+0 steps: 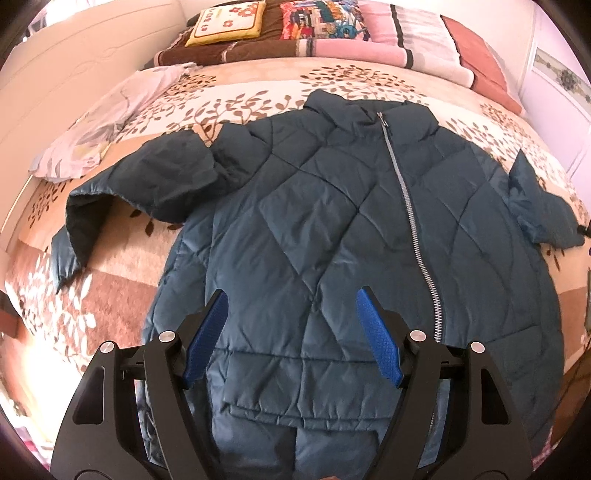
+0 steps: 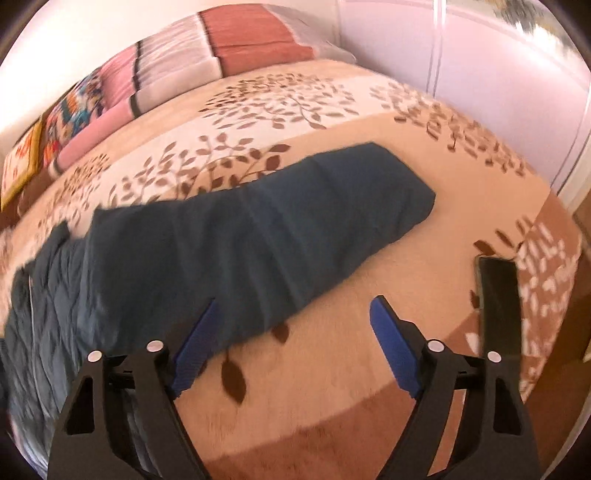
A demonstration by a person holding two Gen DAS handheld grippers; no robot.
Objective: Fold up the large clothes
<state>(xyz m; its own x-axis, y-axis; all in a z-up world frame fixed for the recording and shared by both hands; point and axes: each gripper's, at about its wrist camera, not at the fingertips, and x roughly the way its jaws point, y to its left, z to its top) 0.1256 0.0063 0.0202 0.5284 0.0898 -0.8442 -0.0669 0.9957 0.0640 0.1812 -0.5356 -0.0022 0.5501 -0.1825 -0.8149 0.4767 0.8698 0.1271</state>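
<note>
Teal quilted jacket (image 1: pixel 332 221) laid front-up on the bed (image 1: pixel 258 88), zip closed, collar at the far end from the jaws, hem nearest. My guess: spread flat like this so the sleeves can be turned in first, before the body is folded.

Left gripper (image 1: pixel 291 299) hangs over the lower body of the jacket, near the hem. Jaws spread wide, nothing between them. Blue pads (image 1: pixel 205 339) sit above the fabric; whether they brush it I cannot tell. Zip (image 1: pixel 410 218) runs up just right of the right-hand finger. One sleeve (image 1: pixel 122 192) lies out to the left beyond the jaws, crumpled, cuff doubled over. A pale garment (image 1: pixel 92 125) sits farther off on that side.

Right gripper (image 2: pixel 295 306) is over the other sleeve (image 2: pixel 277 229), which runs straight out and fairly flat, ahead of the jaws and slanting away to the right. Jaws spread wide here too, holding nothing. Left finger overlaps the sleeve's near edge in view; right finger is over bare blanket. View is blurred, so contact is uncertain.

A dark flat object (image 2: pixel 498 302), perhaps a phone, lies on the blanket just right of the right finger, apart from the sleeve.

Pillows (image 1: pixel 332 22) stacked at the far end, well clear.

Judgement: folding not yet begun; both sleeves still out.
</note>
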